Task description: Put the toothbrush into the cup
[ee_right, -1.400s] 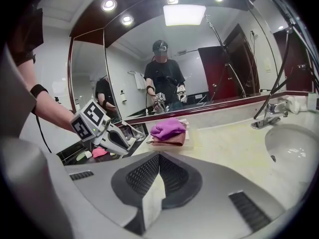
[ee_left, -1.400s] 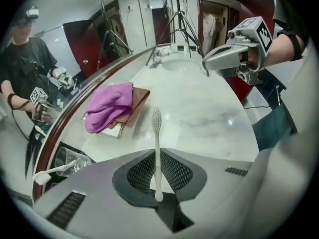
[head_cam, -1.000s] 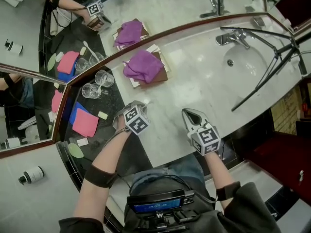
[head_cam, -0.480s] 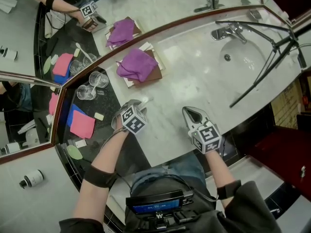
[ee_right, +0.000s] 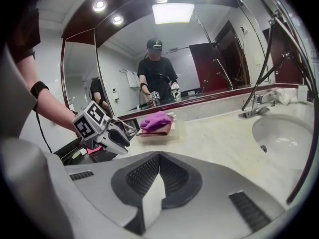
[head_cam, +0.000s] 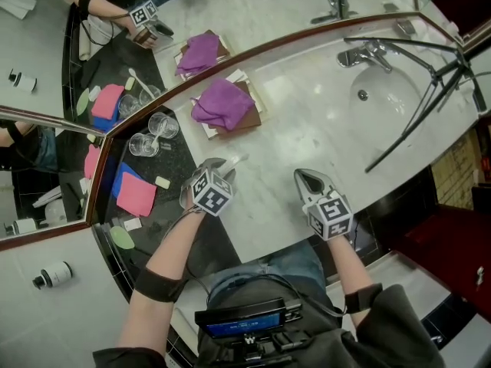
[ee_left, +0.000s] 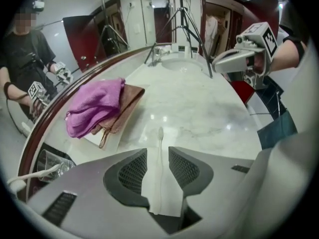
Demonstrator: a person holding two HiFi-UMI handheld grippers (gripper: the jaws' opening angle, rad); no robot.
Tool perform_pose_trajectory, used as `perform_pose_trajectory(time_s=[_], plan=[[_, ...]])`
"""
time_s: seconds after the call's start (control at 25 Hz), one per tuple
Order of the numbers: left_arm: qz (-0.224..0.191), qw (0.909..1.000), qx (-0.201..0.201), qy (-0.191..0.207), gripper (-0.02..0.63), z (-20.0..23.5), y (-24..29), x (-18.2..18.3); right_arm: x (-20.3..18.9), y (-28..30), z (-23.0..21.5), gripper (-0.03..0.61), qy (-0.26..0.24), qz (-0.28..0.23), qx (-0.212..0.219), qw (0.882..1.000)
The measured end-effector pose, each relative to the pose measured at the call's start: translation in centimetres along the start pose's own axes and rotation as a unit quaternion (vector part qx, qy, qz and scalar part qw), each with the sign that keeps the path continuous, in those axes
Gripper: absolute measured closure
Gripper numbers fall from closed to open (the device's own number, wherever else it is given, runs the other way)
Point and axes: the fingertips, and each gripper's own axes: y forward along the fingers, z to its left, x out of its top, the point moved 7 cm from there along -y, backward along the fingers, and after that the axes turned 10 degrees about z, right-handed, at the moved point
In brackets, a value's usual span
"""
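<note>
Lying loose within the just-opened left gripper, toothbrush; purple towel beyond, cups aside; right gripper clenched.

Left tool and right tool: pale grey shells, dark grey ribbed pads, each topped by a white cube of black square markers. Black band on each forearm. Dark sleeves, blue jeans. Black chest unit, blue screen, black cables.

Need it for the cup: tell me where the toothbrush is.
Left gripper view: the toothbrush lies on the marble counter between the left gripper's just-opened jaws, right of the purple towel.
</note>
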Motion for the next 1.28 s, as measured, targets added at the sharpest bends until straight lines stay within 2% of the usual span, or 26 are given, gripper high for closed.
perform_pose_trajectory(time_s=[0.12,0.24,0.28,0.52,0.64,0.8,0.88,1.08,1.28], plan=[[-0.035,0.9987,0.004,-0.037,0.501,-0.1,-2.7,-0.1,0.5,0.1,0.1,0.56,-0.003,0.0,0.0,1.0],[-0.071,0.9947,0.024,-0.07,0.599,-0.1,-5.5,-1.1,1.2,0.3,0.3,0.56,-0.01,0.0,0.0,1.0],[-0.085,0.9925,0.026,-0.084,0.614,-0.2,-6.4,-1.6,1.6,0.3,0.5,0.56,-0.013,-0.001,0.0,1.0],[-0.169,0.9722,0.049,-0.154,0.614,0.0,-12.3,-5.1,4.4,1.1,2.7,0.56,-0.044,0.001,0.018,0.999],[-0.207,0.956,0.075,-0.194,0.614,0.4,-15.1,-7.6,6.0,1.8,3.9,0.56,-0.069,0.003,0.031,0.997],[-0.268,0.9222,0.117,-0.253,0.614,1.4,-18.5,-11.6,8.4,2.9,5.5,0.56,-0.111,0.006,0.053,0.992],[-0.294,0.9072,0.132,-0.271,0.613,1.4,-20.2,-13.2,9.4,3.5,6.4,0.559,-0.13,0.006,0.066,0.989],[-0.318,0.8874,0.148,-0.299,0.613,1.1,-22.6,-16.7,11.3,4.9,8.8,0.558,-0.177,0.006,0.108,0.978],[-0.339,0.866,0.156,-0.333,0.613,1.0,-22.7,-19.1,12.8,6.0,10.7,0.558,-0.252,0.007,0.138,0.958]])
